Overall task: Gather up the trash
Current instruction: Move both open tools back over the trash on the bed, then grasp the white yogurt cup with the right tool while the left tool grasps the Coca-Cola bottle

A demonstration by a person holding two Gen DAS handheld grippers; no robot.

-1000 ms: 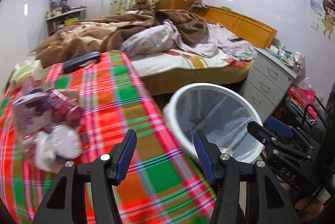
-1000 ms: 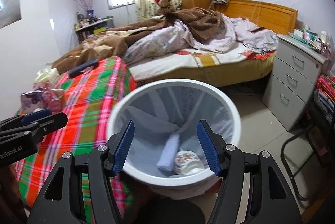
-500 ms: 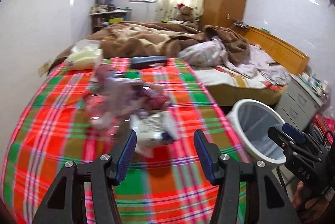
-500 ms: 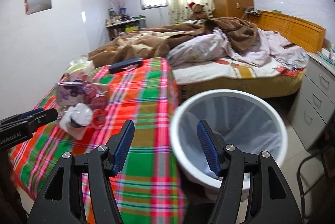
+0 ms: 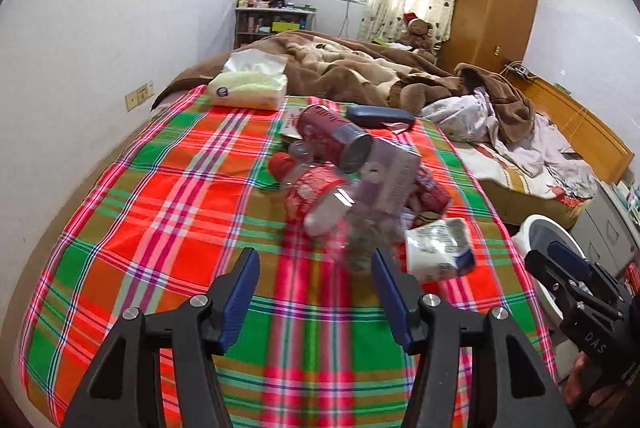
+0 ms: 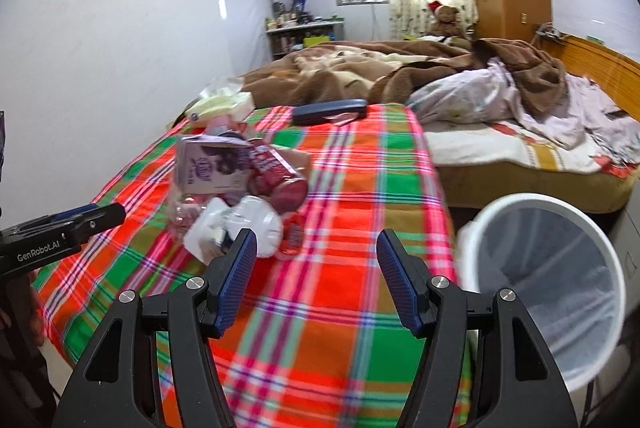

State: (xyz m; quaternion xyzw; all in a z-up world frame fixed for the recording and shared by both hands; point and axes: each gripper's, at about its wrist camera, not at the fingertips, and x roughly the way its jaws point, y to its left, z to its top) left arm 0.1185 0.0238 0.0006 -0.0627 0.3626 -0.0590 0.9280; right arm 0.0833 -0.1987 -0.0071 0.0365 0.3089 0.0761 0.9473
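Right wrist view, white bin (image 6: 540,268) interior (left view clips it), both claws empty

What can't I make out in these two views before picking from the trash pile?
- Clear bottle, left wrist view: motion blur; its outline merges with the purple carton.
- Bin contents, right wrist view: the near wall hides the bottom.
- Bin, left wrist view: mostly covered by the right tool.
- Crumpled white wrapper, right wrist view: print unreadable, partly behind a blue pad.
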